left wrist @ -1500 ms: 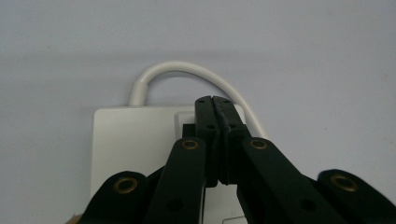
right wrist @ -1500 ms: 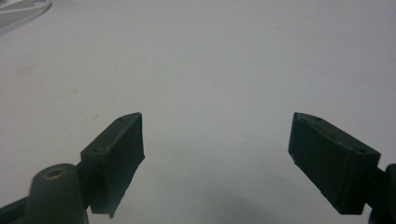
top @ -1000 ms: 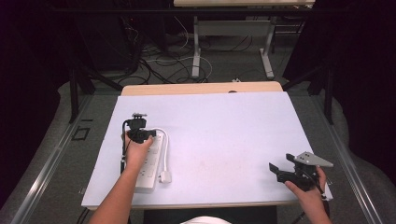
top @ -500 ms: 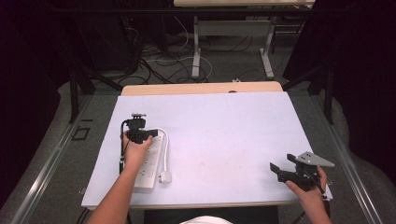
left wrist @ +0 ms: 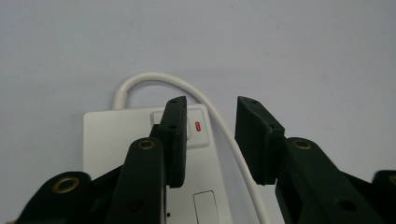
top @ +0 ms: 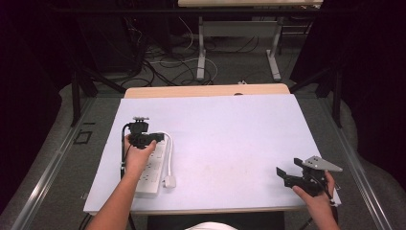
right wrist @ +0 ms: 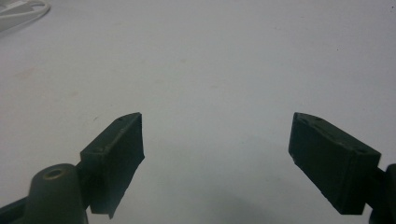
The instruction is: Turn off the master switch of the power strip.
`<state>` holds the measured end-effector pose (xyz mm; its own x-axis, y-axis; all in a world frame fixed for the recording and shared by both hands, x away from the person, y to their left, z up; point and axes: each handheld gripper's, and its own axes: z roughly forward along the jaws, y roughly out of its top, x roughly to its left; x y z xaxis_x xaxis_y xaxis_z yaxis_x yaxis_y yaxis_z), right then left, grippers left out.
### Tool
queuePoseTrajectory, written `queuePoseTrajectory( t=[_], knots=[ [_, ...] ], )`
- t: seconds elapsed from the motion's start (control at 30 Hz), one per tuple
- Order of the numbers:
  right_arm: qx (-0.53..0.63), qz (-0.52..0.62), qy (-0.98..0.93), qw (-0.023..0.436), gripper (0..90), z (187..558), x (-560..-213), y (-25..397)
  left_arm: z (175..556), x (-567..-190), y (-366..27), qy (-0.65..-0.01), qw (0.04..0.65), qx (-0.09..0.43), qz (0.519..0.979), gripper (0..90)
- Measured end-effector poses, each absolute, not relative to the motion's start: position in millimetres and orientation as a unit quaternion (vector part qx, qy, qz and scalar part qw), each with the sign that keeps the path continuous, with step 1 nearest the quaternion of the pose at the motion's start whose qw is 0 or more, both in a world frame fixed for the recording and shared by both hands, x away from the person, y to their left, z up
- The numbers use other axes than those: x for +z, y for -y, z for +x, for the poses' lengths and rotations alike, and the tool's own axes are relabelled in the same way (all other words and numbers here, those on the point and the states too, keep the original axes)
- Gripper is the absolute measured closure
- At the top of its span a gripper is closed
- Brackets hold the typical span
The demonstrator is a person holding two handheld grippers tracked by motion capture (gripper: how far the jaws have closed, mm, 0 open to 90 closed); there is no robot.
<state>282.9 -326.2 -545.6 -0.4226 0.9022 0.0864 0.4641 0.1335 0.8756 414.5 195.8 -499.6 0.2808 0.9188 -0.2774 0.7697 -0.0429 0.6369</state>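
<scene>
A white power strip (top: 152,168) lies lengthwise near the table's left edge, part of it under a hand. Its white cable (top: 169,152) loops round from the far end and runs down the right side to a plug (top: 169,181). My left gripper (top: 155,139) hovers over the strip's far end, open. In the left gripper view the gripper (left wrist: 212,105) has its left jaw over the rocker switch with a red light (left wrist: 197,126), and the cable (left wrist: 219,123) passes through the gap. My right gripper (top: 287,167) is open at the front right, above the bare surface (right wrist: 219,123).
A pale sheet covers the table (top: 230,124), with a wooden strip (top: 206,90) showing along the far edge. Beyond it the floor holds loose cables (top: 163,67) and the legs of another table (top: 201,48). Dark surroundings flank both sides.
</scene>
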Motion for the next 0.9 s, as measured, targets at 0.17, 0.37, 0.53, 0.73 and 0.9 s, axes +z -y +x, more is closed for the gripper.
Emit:
queuePoseTrajectory(
  t=[0.17,0.37,0.53,0.73,0.9],
  knots=[
    [0.449,0.475,-0.717,0.243,17.5,283.6,-545.3,326.5,411.1,-492.5,-196.8,-0.584,0.362,0.099,0.72,54.0],
    [0.45,0.479,-0.712,0.248,17.5,282.8,-545.0,326.0,407.4,-488.0,-194.4,-0.574,0.371,0.114,0.721,46.0],
    [0.451,0.477,-0.714,0.246,17.5,283.2,-545.3,326.3,403.3,-484.1,-192.0,-0.564,0.373,0.116,0.727,42.0],
    [0.451,0.48,-0.711,0.247,17.5,282.9,-544.8,325.7,400.0,-482.5,-187.8,-0.534,0.39,0.131,0.739,38.4],
    [0.45,0.479,-0.712,0.248,17.5,282.8,-544.9,326.0,397.8,-480.9,-187.0,-0.513,0.4,0.133,0.748,31.5]
  ],
)
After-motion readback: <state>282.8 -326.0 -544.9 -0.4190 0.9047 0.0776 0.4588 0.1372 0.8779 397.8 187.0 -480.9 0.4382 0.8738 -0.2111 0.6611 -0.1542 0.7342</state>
